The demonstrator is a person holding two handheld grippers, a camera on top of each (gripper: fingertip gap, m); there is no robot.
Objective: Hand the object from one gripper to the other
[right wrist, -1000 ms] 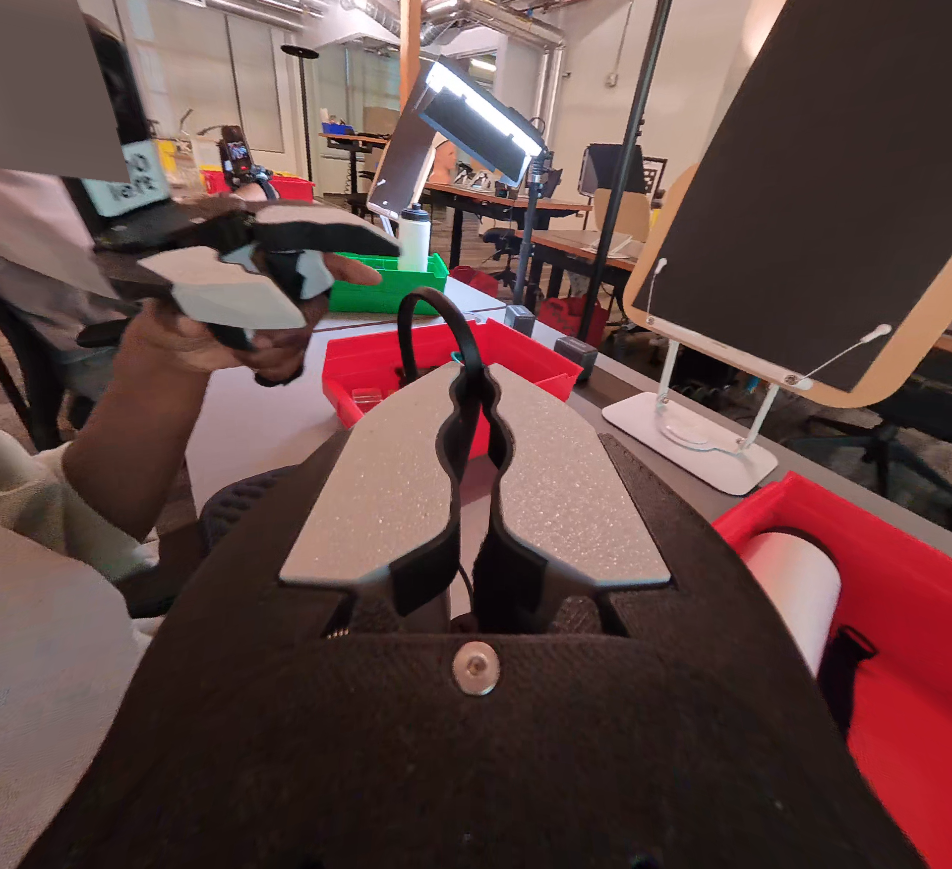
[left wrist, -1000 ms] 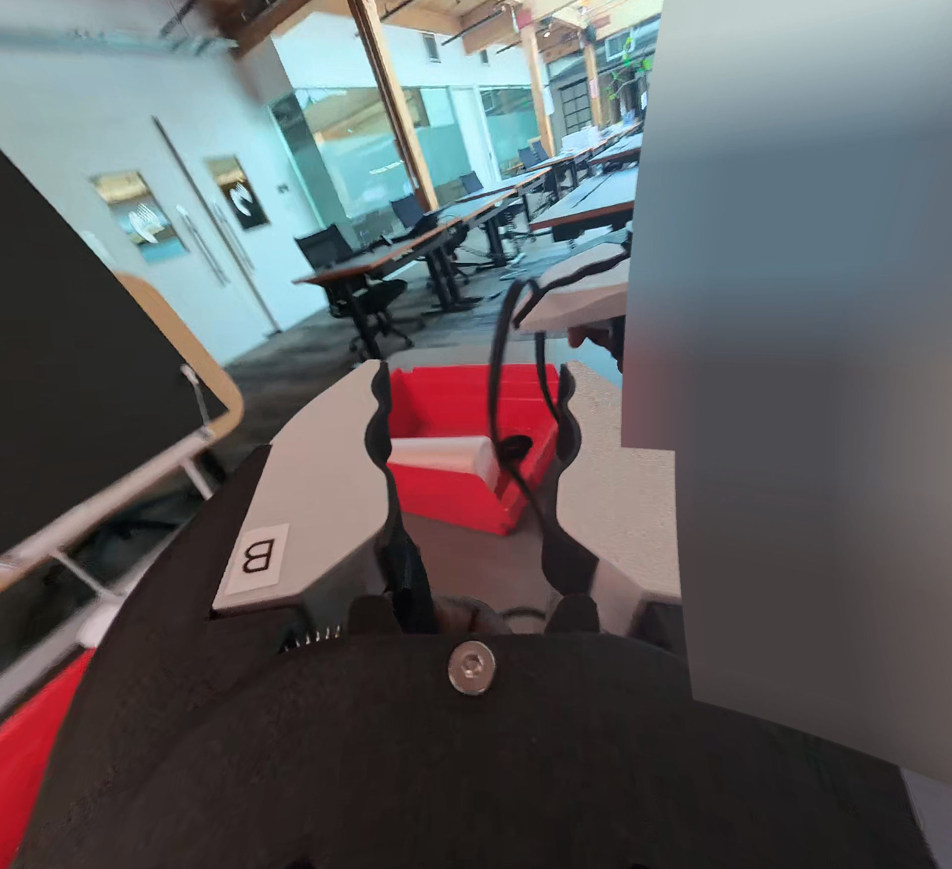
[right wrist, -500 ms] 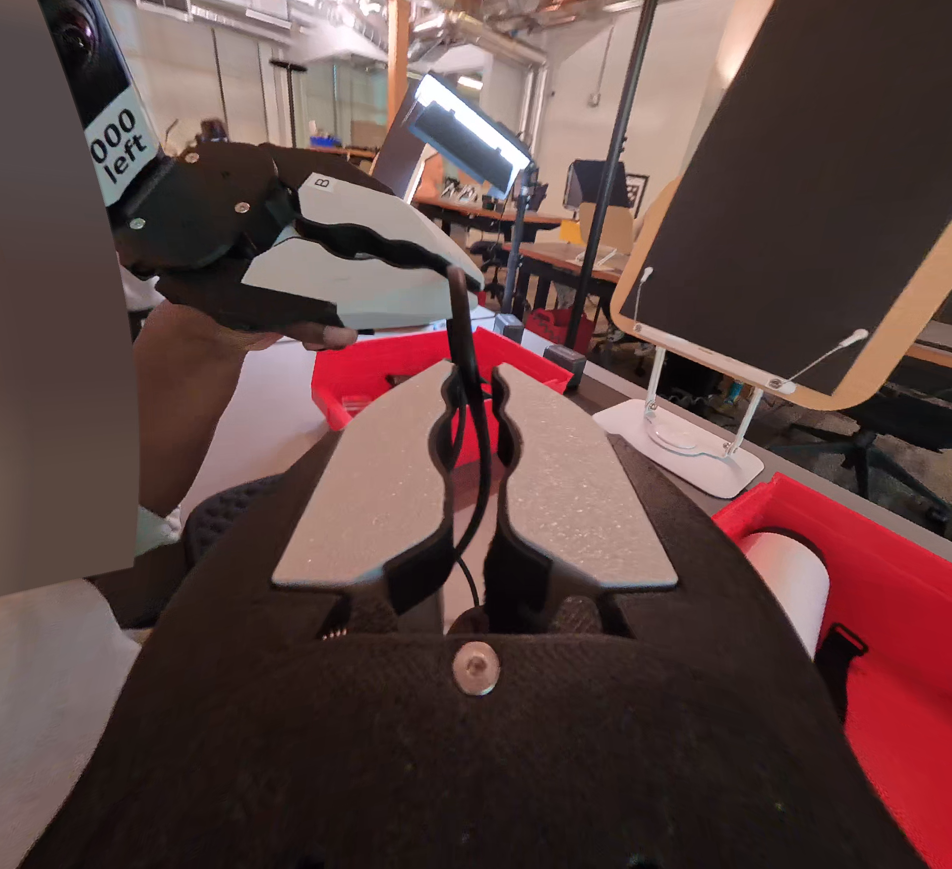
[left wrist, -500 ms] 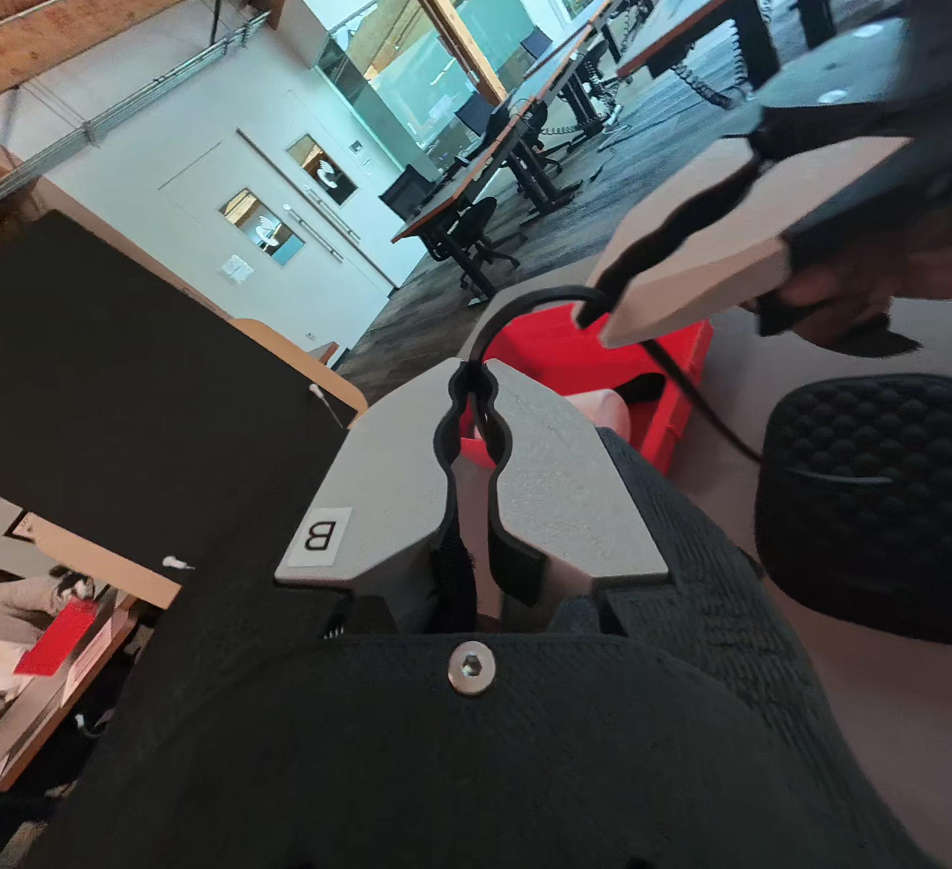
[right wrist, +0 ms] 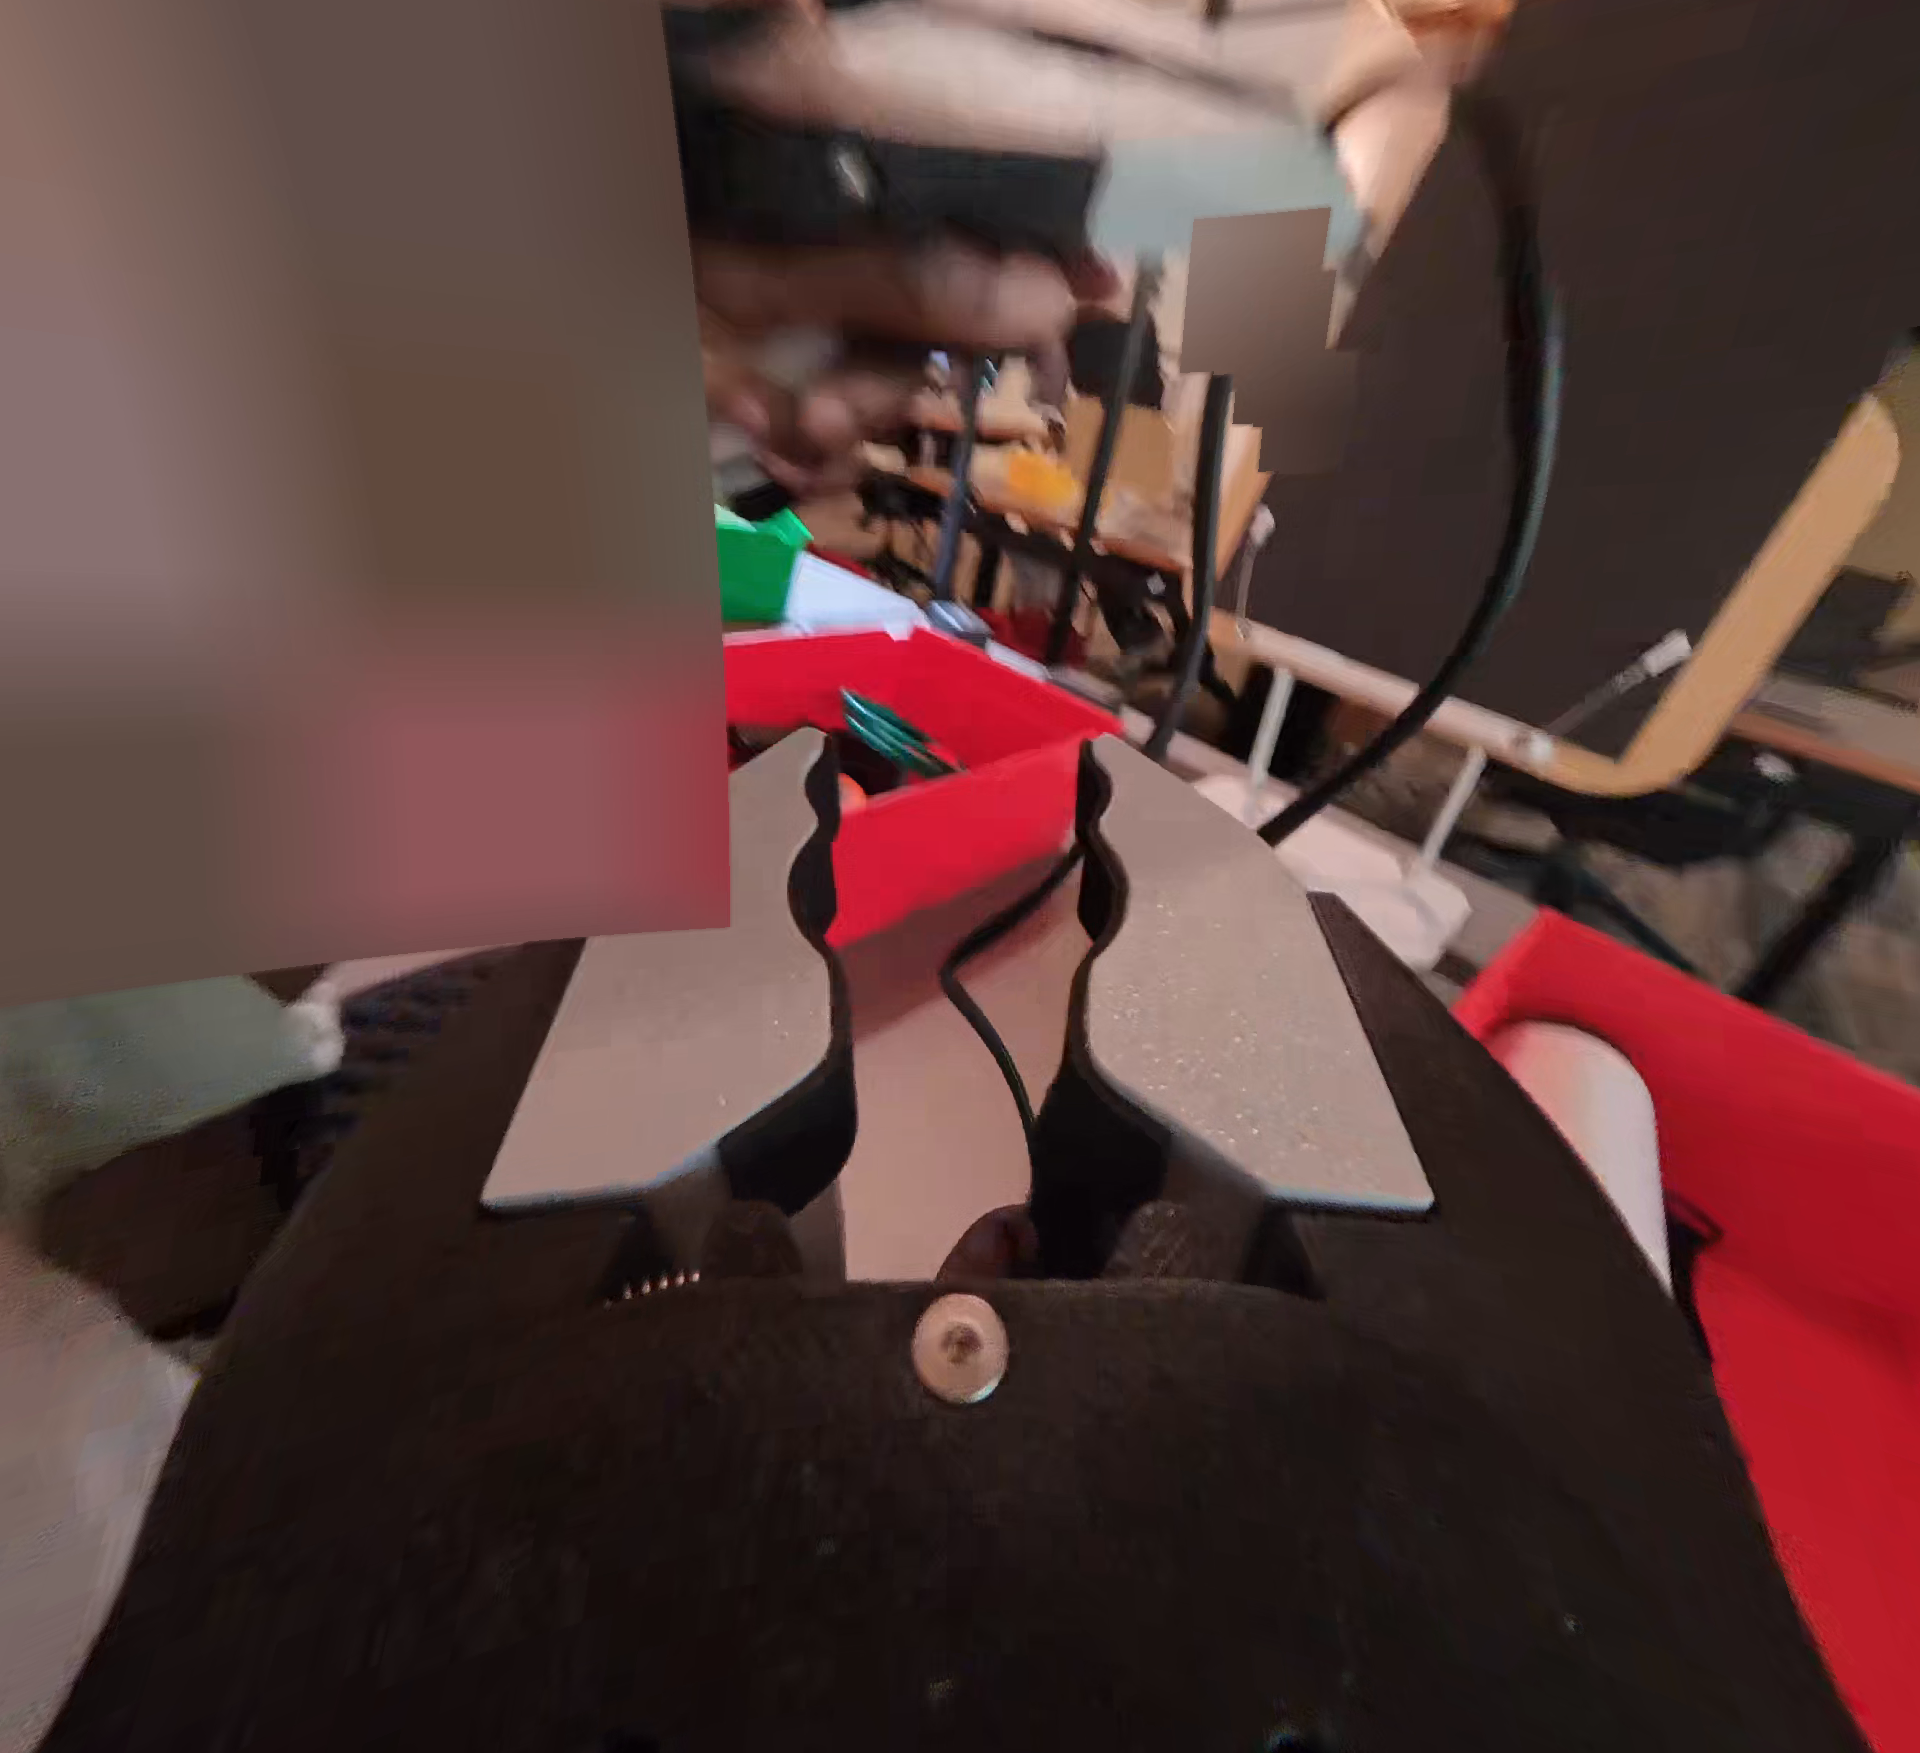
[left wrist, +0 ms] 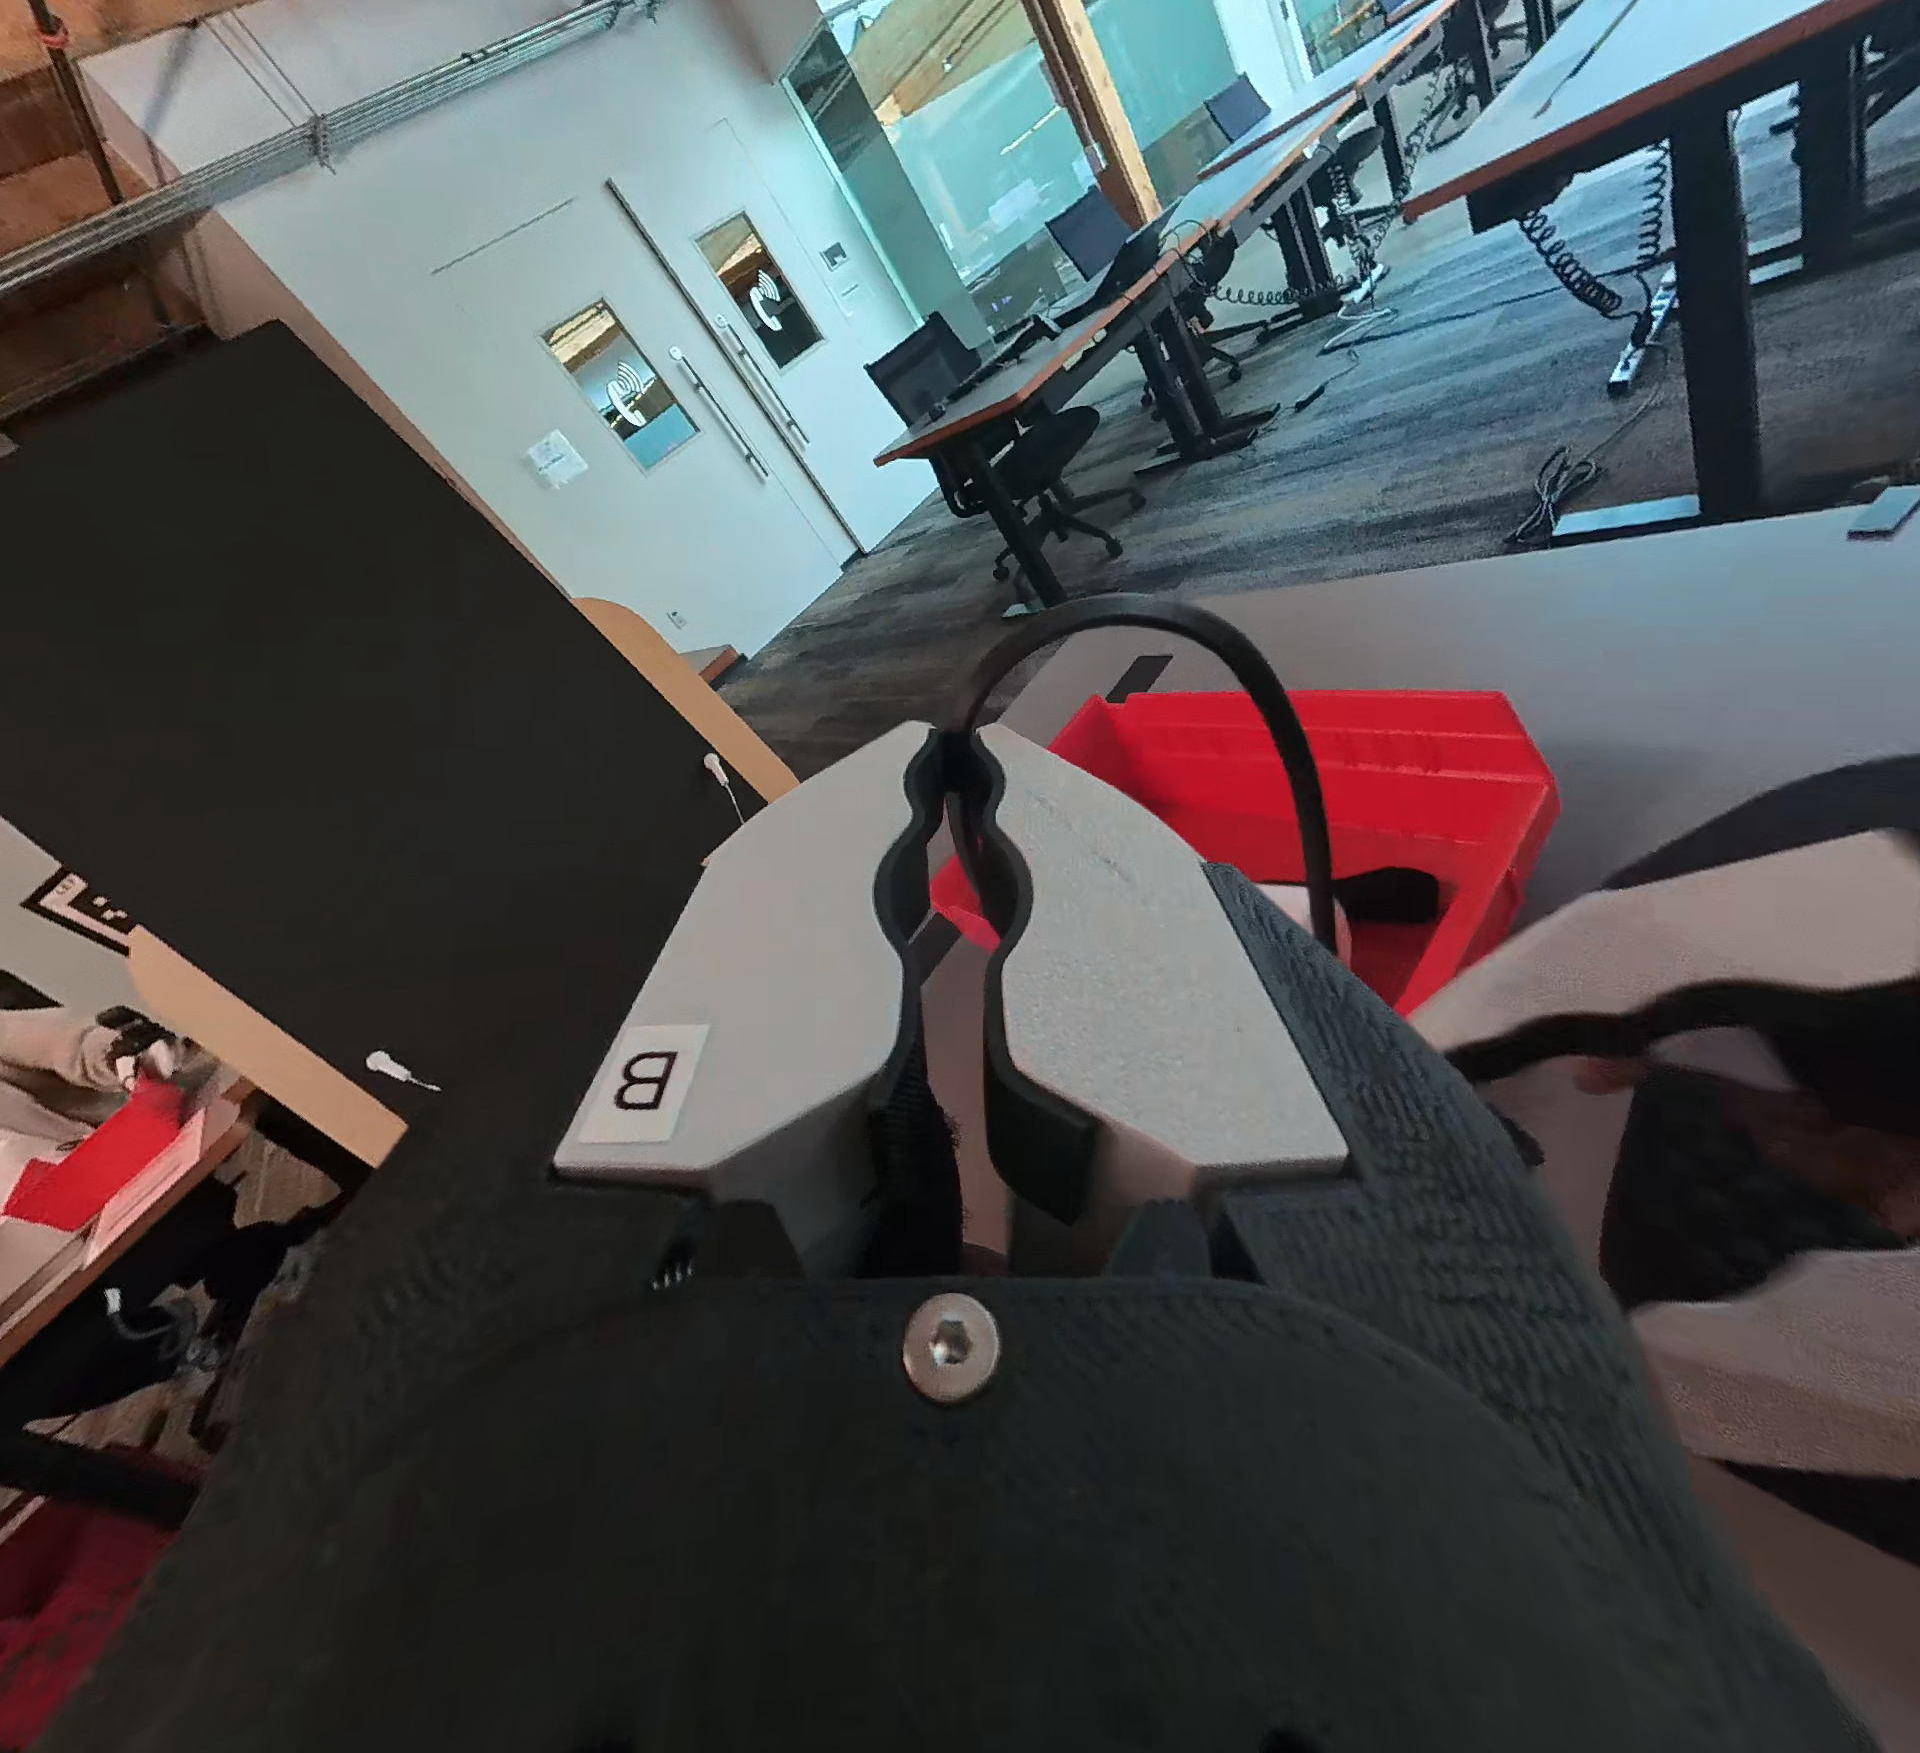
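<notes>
A thin black cable (left wrist: 1132, 614) is pinched at the tips of my left gripper (left wrist: 956, 758), which is shut on it. The cable arcs up, over to the right and down. In the right wrist view the cable (right wrist: 1527, 498) hangs from the upper right, and its lower end lies loose between the fingers of my right gripper (right wrist: 951, 753), near the right pad. The right gripper's jaws stand wide apart. In the left wrist view it shows blurred at the lower right (left wrist: 1538, 1028). The left gripper is a motion-blurred shape at the top of the right wrist view.
A red bin (left wrist: 1455, 768) holding a white roll sits on the grey table below the grippers. A black board on a stand (right wrist: 1714, 301) stands to one side. Another red bin (right wrist: 935, 830) and a green bin (right wrist: 758, 550) lie ahead. A person's hands hold the grippers. Tip to tip, the grippers are about 12 cm apart.
My right gripper has opened and let go of the cable. My left gripper, shut on it since half a second ago, has moved up and away with it.
</notes>
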